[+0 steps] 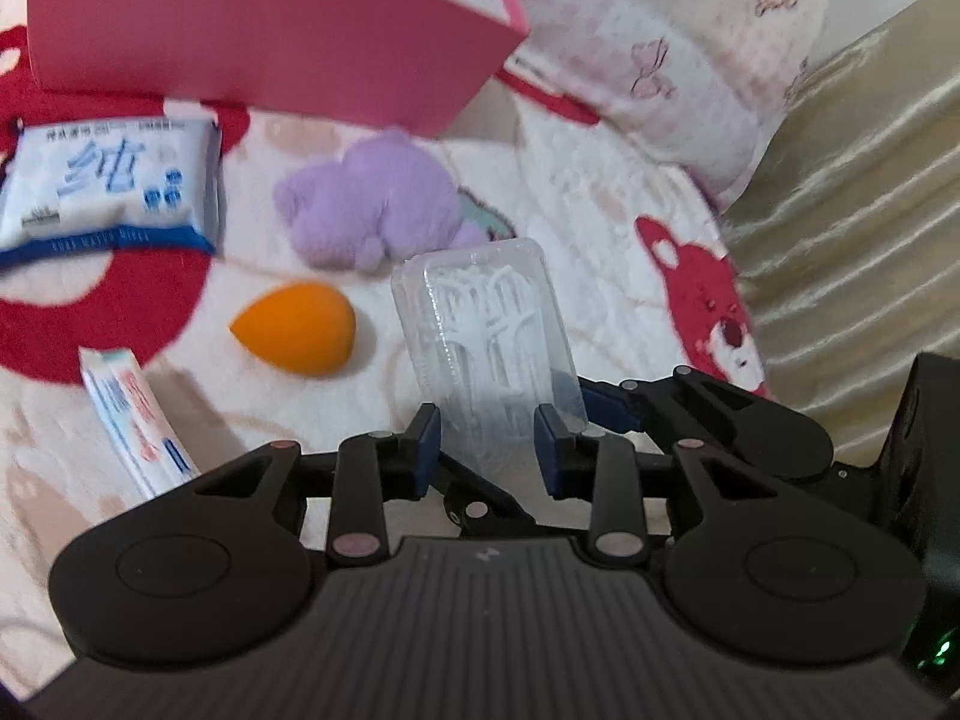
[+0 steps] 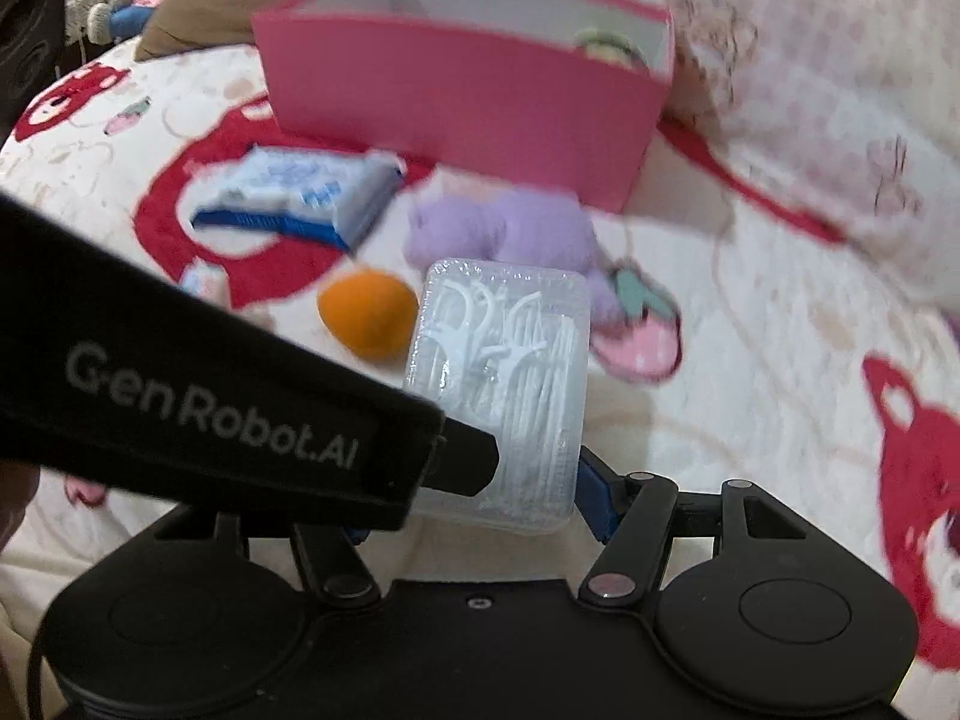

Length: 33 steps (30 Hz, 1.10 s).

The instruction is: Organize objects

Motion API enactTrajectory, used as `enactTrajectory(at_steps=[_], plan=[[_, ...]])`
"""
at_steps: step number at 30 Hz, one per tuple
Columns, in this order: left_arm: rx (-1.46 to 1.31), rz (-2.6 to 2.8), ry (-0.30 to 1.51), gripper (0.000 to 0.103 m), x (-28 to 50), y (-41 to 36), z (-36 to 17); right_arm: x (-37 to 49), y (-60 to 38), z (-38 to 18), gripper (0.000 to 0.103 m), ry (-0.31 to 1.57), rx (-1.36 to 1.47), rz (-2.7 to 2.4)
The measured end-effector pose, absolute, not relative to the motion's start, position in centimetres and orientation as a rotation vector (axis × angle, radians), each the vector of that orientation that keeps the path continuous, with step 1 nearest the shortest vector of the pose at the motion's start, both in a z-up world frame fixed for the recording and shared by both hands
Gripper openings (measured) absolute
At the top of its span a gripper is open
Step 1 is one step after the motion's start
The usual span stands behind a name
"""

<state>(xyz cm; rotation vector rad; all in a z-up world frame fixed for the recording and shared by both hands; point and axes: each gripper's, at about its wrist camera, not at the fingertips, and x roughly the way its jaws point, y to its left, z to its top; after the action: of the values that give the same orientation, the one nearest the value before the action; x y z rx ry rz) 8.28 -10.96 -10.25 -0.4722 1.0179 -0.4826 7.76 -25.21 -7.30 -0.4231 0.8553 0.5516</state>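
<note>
Both tongs, left (image 1: 489, 441) and right (image 2: 474, 498), gripped one clear floss-pick box (image 1: 489, 324) above the blanket (image 1: 600, 252), near the orange sponge (image 1: 297, 327).

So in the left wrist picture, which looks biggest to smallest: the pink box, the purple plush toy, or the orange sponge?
1. pink box
2. purple plush toy
3. orange sponge
The sponge lies nearer the camera and looks smallest anyway.
</note>
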Motion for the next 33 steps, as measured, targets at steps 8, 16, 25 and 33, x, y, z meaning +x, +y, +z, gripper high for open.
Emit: enactTrajectory(at_steps=[8, 16, 25, 33], plan=[[-0.510, -0.500, 1.038, 0.031, 8.4, -9.8, -8.8, 7.4, -24.5, -5.0, 0.068, 0.834, -0.443, 0.566], [-0.564, -0.483, 1.100, 0.031, 8.2, -8.5, -7.9, 7.1, -24.0, -3.2, 0.068, 0.875, -0.442, 0.585], [-0.552, -0.461, 1.118, 0.031, 7.6, -8.0, -6.7, 6.4, -23.9, -2.4, 0.068, 0.931, -0.417, 0.641], [-0.516, -0.451, 1.031, 0.031, 7.3, -7.4, -3.6, 6.9, -24.0, -0.3, 0.068, 0.839, -0.401, 0.687]])
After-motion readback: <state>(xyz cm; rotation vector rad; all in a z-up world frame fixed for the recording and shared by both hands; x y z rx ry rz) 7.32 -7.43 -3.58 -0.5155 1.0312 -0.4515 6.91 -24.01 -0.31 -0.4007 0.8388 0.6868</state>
